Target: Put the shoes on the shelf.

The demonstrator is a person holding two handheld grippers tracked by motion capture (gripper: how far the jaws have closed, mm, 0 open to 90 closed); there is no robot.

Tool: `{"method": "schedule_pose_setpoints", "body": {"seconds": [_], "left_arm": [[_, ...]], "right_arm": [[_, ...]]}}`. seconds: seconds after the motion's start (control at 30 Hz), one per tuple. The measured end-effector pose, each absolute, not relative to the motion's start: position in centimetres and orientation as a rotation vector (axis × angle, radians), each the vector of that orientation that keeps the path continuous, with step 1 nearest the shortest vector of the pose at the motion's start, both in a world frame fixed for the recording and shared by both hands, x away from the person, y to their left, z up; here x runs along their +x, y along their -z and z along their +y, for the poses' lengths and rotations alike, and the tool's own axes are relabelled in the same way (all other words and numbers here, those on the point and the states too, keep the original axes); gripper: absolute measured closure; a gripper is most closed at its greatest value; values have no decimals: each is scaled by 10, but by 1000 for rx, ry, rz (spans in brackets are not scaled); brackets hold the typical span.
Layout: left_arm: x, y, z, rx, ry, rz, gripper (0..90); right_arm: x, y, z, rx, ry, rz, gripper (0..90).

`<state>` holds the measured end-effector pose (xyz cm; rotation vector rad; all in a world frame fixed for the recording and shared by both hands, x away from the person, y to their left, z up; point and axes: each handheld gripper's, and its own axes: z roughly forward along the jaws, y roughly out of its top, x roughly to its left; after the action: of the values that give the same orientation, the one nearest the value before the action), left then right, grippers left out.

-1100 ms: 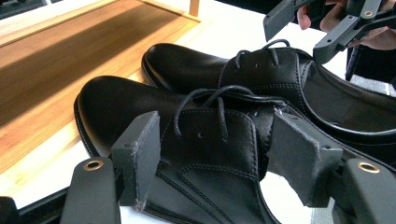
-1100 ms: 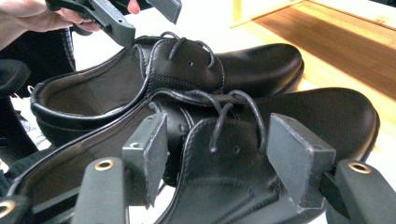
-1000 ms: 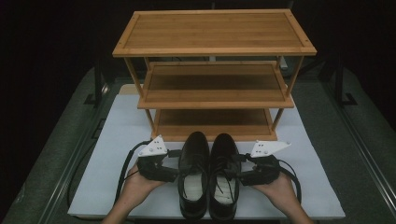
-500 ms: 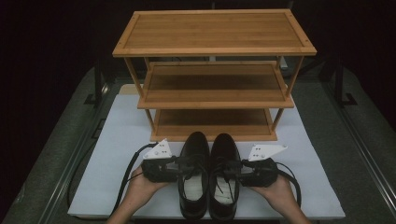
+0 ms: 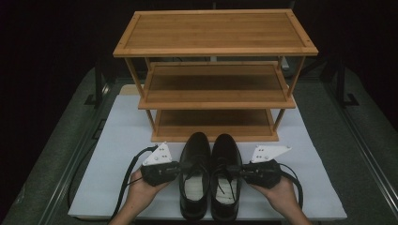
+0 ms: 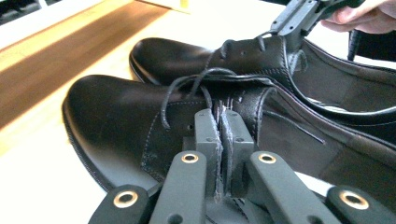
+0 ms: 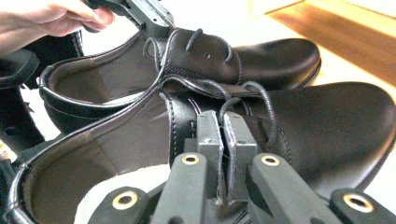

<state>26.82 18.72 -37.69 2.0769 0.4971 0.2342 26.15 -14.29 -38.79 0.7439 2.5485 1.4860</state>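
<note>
Two black leather lace-up shoes stand side by side on the white mat, toes toward the rack: the left shoe (image 5: 196, 147) (image 6: 112, 116) (image 7: 275, 56) and the right shoe (image 5: 226, 150) (image 7: 336, 126) (image 6: 177, 56). My left gripper (image 5: 180, 169) (image 6: 220, 128) reaches in from the left. Its jaws have just been closing and now pinch the left shoe's upper edge beside the laces. My right gripper (image 5: 241, 172) (image 7: 222, 130) comes from the right. Its jaws have likewise just closed, on the right shoe's upper edge by the laces.
A three-tier wooden shoe rack (image 5: 213, 84) stands right behind the shoes' toes, all its shelves bare. The white mat (image 5: 117, 140) lies on a dark table whose metal rails run along both sides. Cables trail from both grippers toward the front edge.
Both grippers have turned level and moved in against the shoes' outer sides. Their jaws have gone from wide apart to closed on the shoes' upper edges. The shoes have stayed put.
</note>
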Motion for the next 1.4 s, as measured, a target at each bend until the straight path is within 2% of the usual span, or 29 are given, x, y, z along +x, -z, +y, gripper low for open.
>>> {"method": "schedule_pose_setpoints", "body": {"seconds": [0.2, 0.63, 0.97, 1.4], "left_arm": [[270, 369, 189, 2062, -293, 521, 882], [282, 357, 197, 2003, -327, 541, 883], [309, 353, 191, 1950, -392, 578, 882], [350, 368, 173, 1904, -507, 630, 882]], "right_arm": [[262, 383, -147, 767, -1471, 2498, 871], [274, 363, -167, 803, -1473, 2413, 871], [308, 354, -170, 800, -1468, 2336, 870], [355, 360, -159, 827, -1429, 2275, 870]]}}
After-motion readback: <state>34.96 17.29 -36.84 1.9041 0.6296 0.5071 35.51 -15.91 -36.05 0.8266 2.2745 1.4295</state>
